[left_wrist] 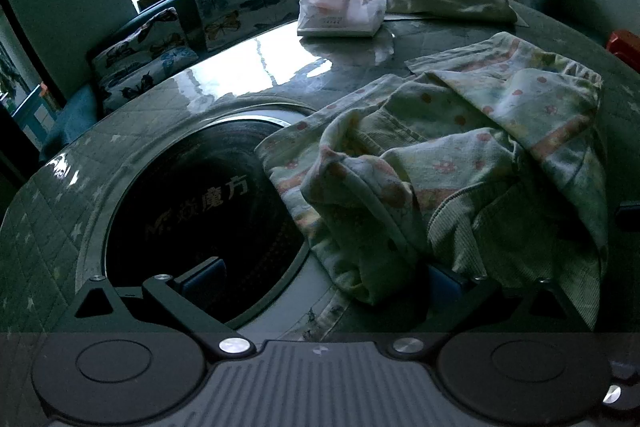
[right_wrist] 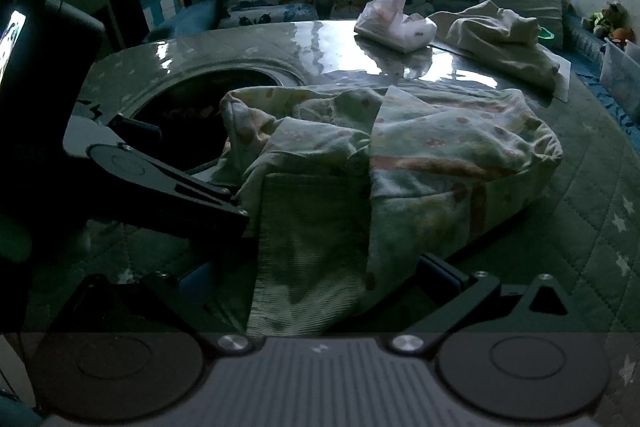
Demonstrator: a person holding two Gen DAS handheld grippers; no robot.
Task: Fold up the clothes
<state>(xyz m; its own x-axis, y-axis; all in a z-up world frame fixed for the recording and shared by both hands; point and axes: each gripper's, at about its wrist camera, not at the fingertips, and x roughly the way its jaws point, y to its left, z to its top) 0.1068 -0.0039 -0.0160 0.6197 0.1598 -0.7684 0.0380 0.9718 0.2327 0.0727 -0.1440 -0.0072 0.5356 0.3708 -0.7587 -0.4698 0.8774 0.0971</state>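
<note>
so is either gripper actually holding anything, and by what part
Both grippers look open. The pale floral-print garment is draped across the right gripper at its ribbed hem; no clamped hold shows.

We see a table [right_wrist: 592, 211] under a quilted star-print cover, with a dark round inset [left_wrist: 208, 211]. Beside the inset lies our floral garment [right_wrist: 420, 155]; beyond it, a tissue pack [right_wrist: 396, 27] and cream cloth [right_wrist: 500, 39]

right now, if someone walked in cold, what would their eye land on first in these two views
The crumpled floral garment heaped mid-table, with the left hand-held gripper and the right hand-held gripper both open at its near edge. Beside it, to the left, a dark round inset in the quilted table cover. Farther back lie a tissue pack and a cream garment.
</note>
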